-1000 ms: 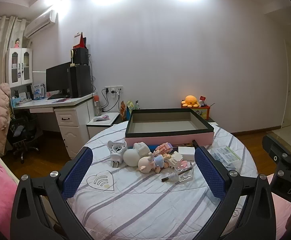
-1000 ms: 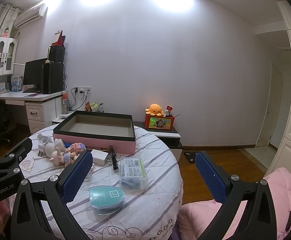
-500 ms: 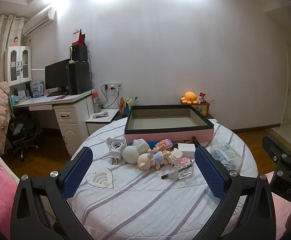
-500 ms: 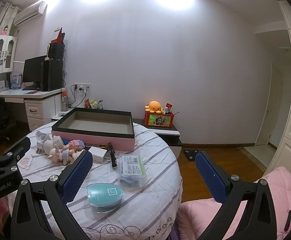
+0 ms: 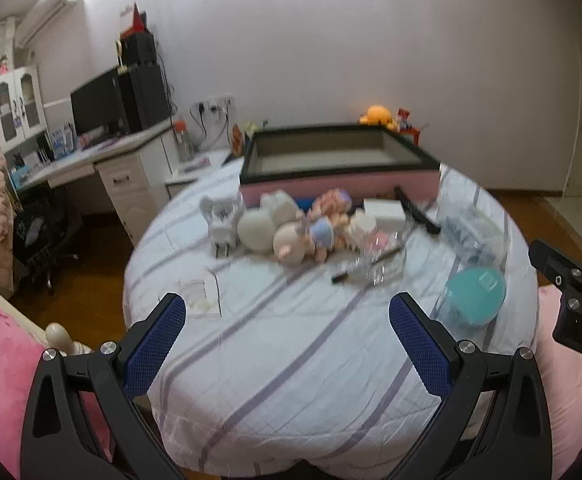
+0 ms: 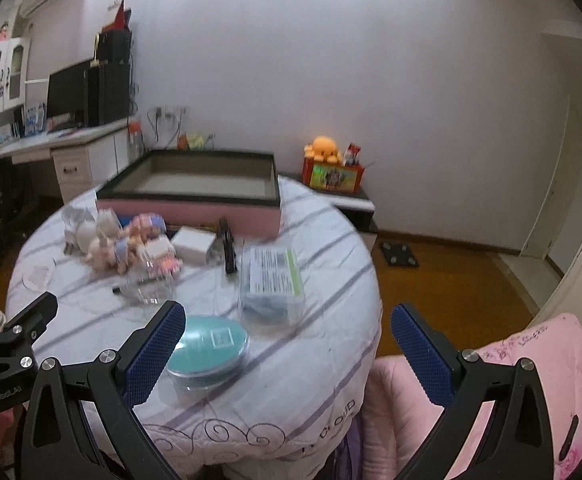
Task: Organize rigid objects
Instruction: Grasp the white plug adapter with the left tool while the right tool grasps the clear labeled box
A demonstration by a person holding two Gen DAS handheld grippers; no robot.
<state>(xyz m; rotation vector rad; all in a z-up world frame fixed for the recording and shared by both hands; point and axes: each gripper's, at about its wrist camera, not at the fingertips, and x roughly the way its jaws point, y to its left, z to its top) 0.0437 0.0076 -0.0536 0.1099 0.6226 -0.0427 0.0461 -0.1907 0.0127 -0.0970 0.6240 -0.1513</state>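
Note:
A round table [image 5: 291, 360] with a striped cloth holds a pink box with a black rim [image 5: 339, 156] at its far side; the box also shows in the right wrist view [image 6: 195, 184]. In front of it lie a white plug adapter [image 5: 221, 220], small dolls [image 5: 311, 232], a white box [image 5: 383, 210], a black stick [image 5: 415, 212], a clear case with a pen [image 5: 371, 268], a clear packet [image 6: 273, 280] and a teal round case [image 6: 207, 344]. My left gripper [image 5: 287, 344] is open and empty above the table's near side. My right gripper [image 6: 287, 356] is open and empty, its left finger beside the teal case.
A white heart-shaped card [image 5: 199, 300] lies at the table's left. A desk with a monitor [image 5: 99, 108] stands at the left wall. A low cabinet with an orange plush [image 6: 325, 150] stands behind the table. Pink bedding [image 6: 531, 380] lies to the right, and wooden floor shows around the table.
Both views have tilted downward and moved nearer to the table, so more of the tabletop shows. Both grippers stay open and empty. The objects on the table have not moved.

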